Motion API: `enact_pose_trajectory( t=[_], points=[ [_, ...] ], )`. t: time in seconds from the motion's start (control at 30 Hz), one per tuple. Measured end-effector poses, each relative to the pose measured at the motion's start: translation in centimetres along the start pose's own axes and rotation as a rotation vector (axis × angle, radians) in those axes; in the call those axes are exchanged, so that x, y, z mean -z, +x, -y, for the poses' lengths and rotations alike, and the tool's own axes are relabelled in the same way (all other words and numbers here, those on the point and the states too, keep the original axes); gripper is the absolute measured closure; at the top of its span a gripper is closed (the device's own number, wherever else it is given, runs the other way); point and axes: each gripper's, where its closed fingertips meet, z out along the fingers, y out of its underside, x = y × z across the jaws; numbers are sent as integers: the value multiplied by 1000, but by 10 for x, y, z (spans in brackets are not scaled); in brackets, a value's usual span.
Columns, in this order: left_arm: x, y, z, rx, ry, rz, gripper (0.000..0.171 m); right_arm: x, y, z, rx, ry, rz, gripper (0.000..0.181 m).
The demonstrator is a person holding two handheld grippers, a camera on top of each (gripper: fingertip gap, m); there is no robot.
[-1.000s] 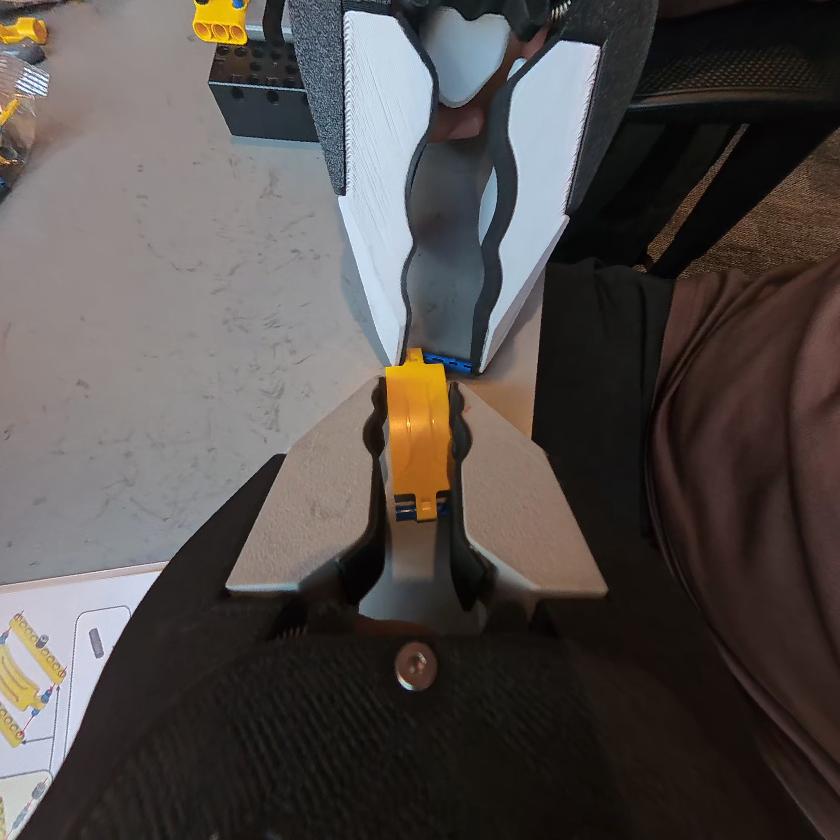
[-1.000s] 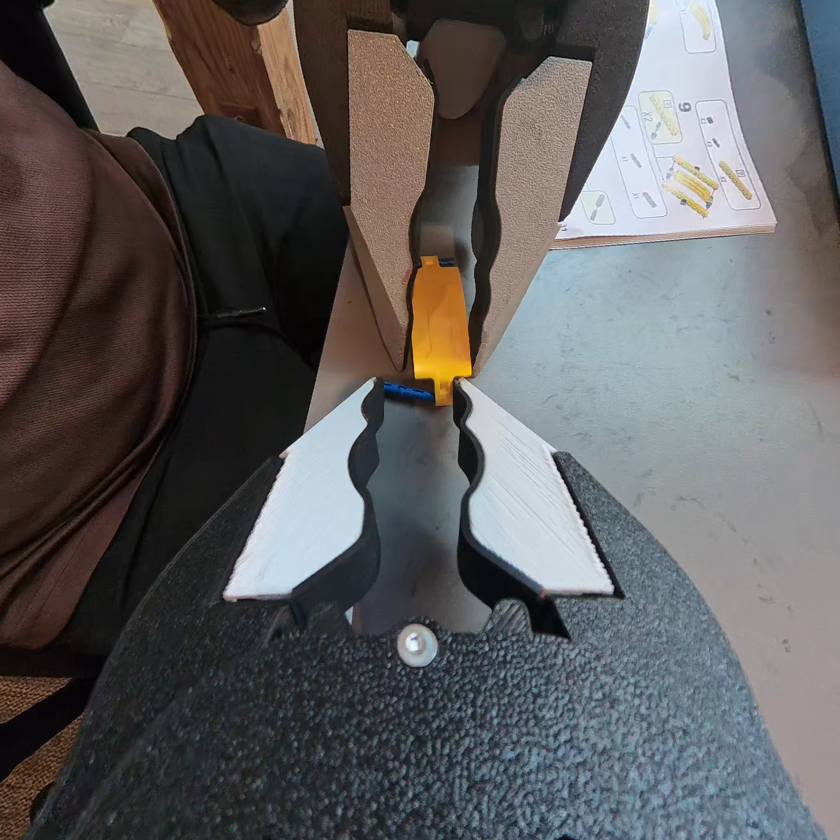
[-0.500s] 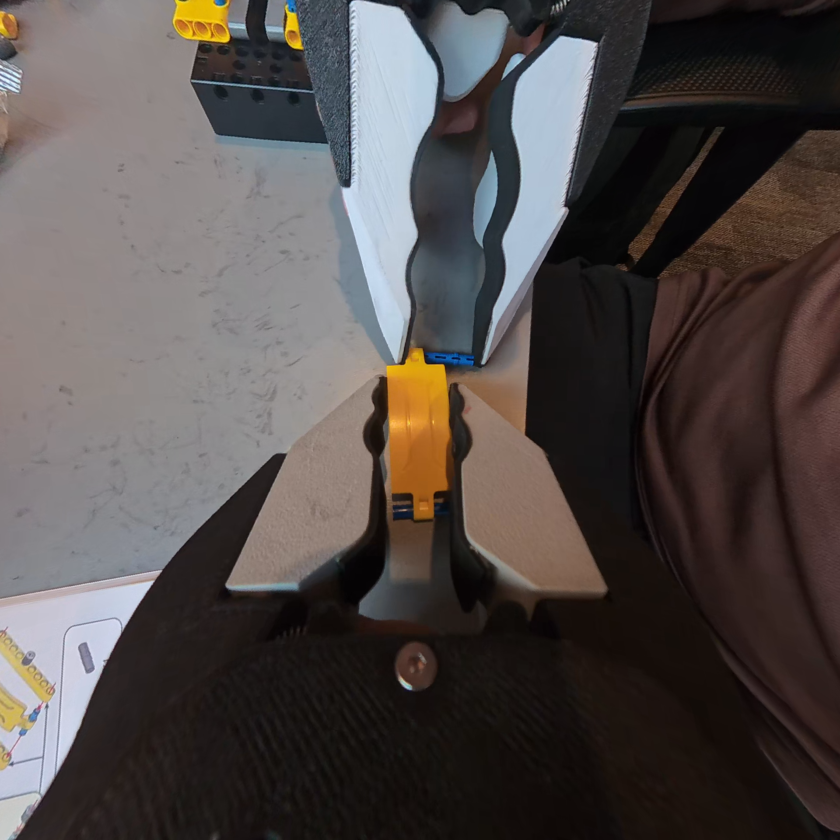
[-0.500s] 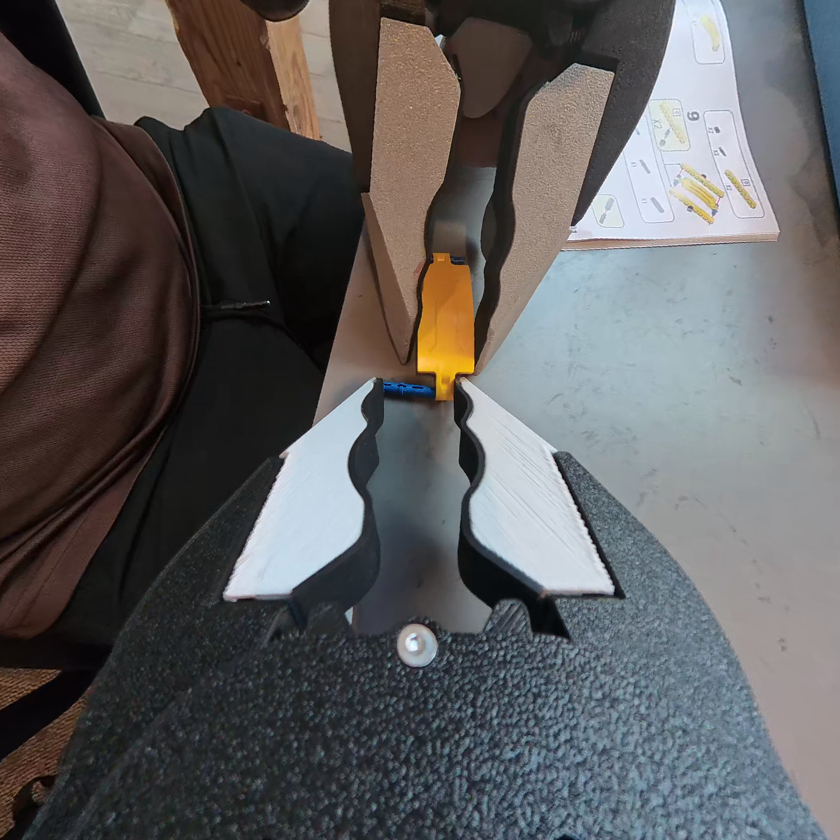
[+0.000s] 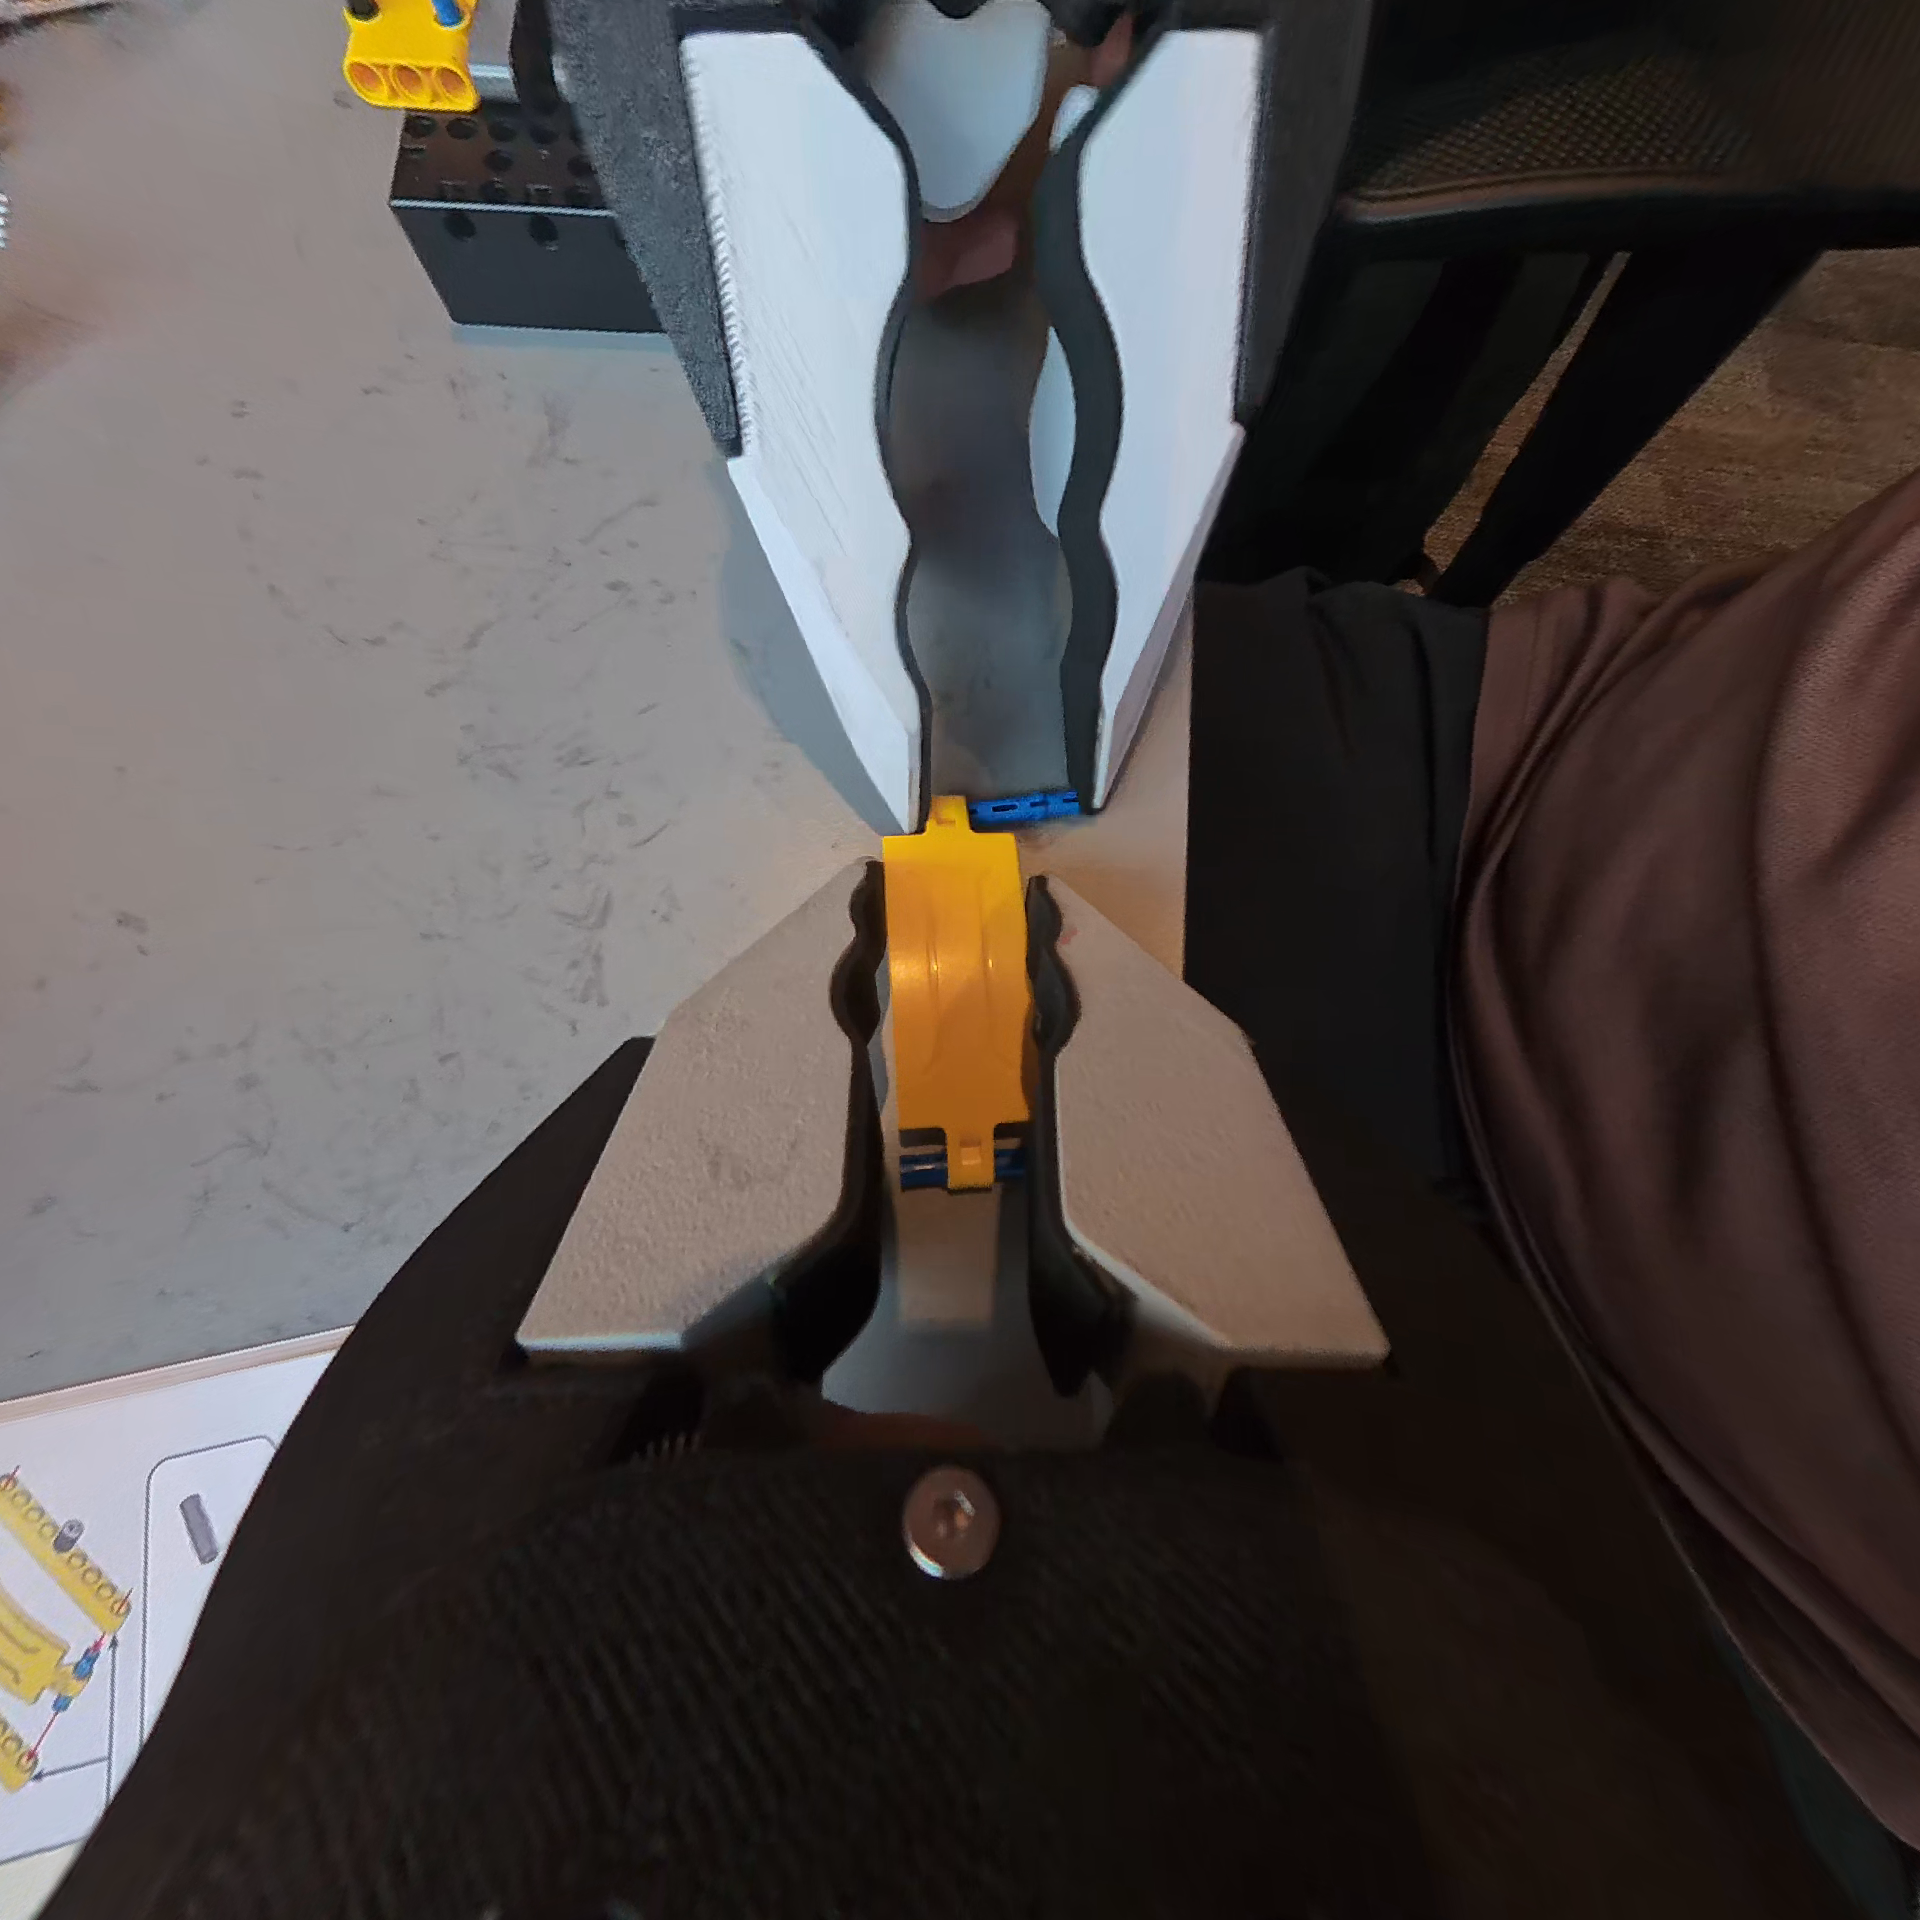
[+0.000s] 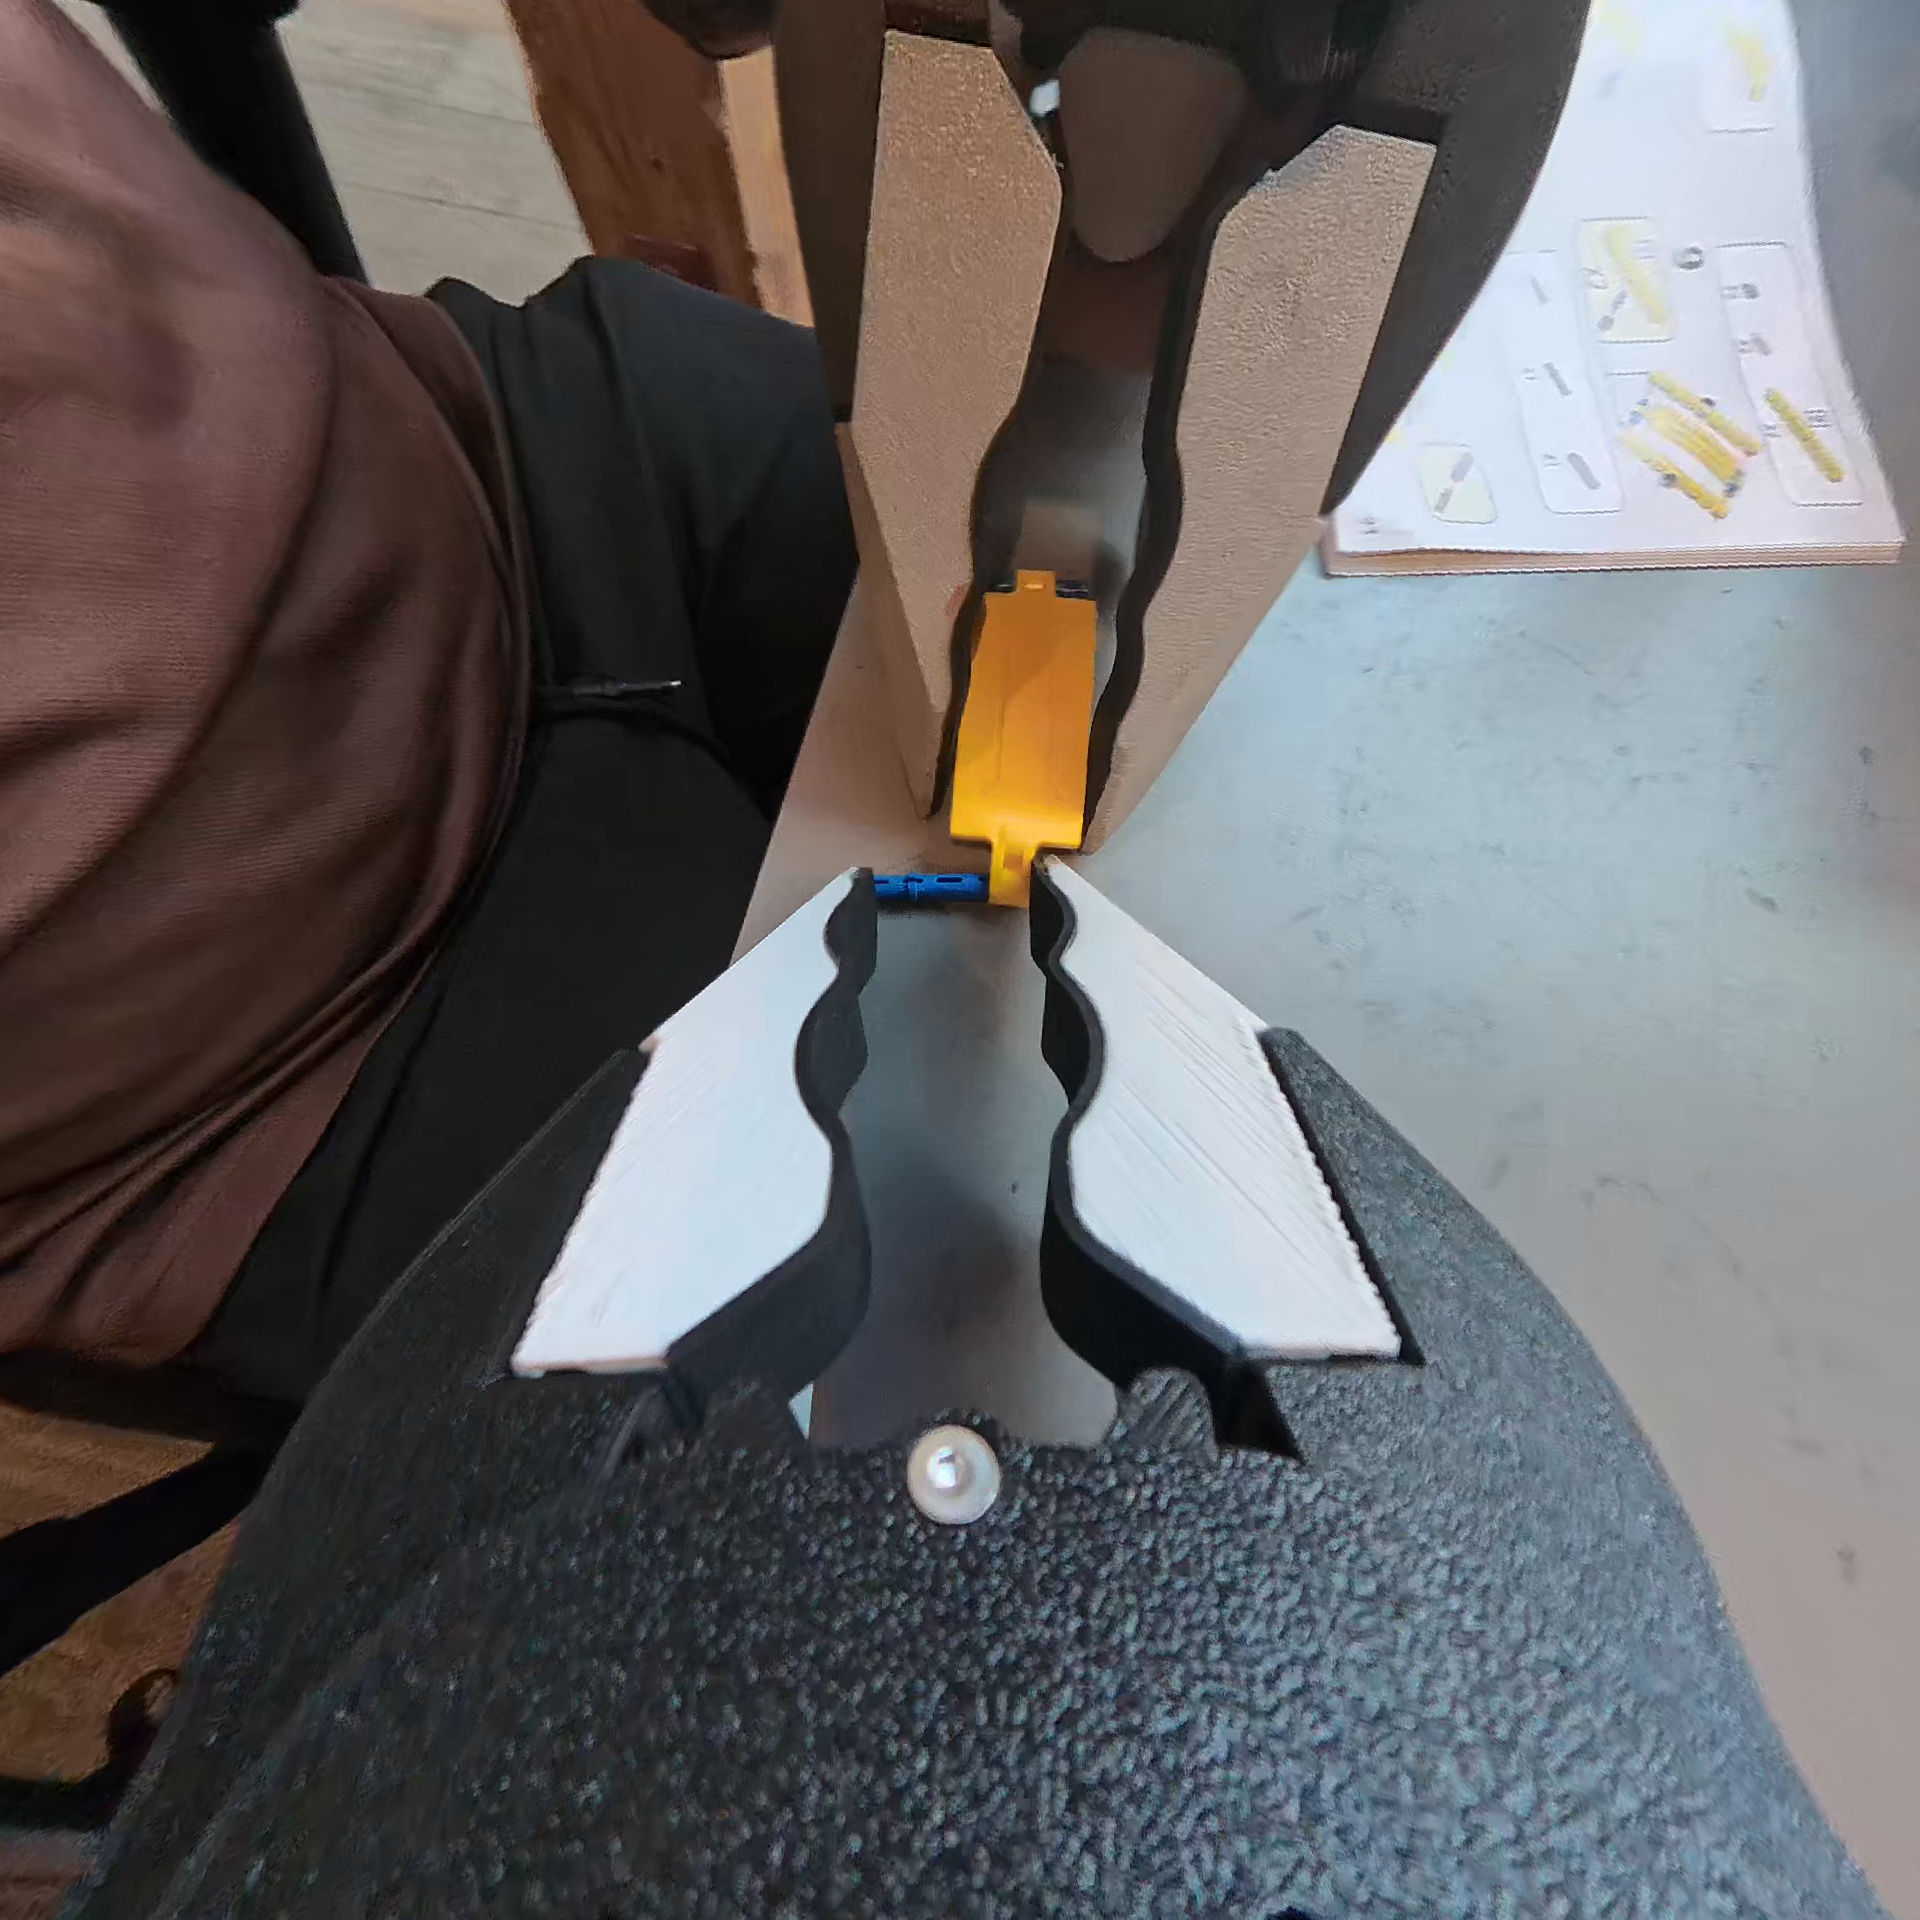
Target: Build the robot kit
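Here: left gripper [image 5: 956, 883] clamped on yellow piece [image 5: 956, 1003].
Right gripper [image 6: 951, 883] tip to tip with it, pinching blue pin [image 6: 928, 888] at piece's end.

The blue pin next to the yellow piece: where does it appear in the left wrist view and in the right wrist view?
Left wrist view: the blue pin lies above centre, sticking out right of the yellow piece's far end, between the right gripper's fingertips.
Right wrist view: the pin lies just above centre, sticking out left of the yellow piece, between that view's own fingertips.
Shared landmark: the yellow piece, clamped in the left gripper.
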Motion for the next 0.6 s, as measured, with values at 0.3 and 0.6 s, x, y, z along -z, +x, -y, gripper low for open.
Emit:
enact_pose_trajectory(
  t=[0.3, 0.6],
  points=[
    [1, -5, 0, 38, 3, 25, 148, -1, 10, 1, -22, -7, -61, 159],
    [0, -6, 0, 41, 4, 49, 148, 0, 11, 0, -11, -14, -144, 159]
  ],
)
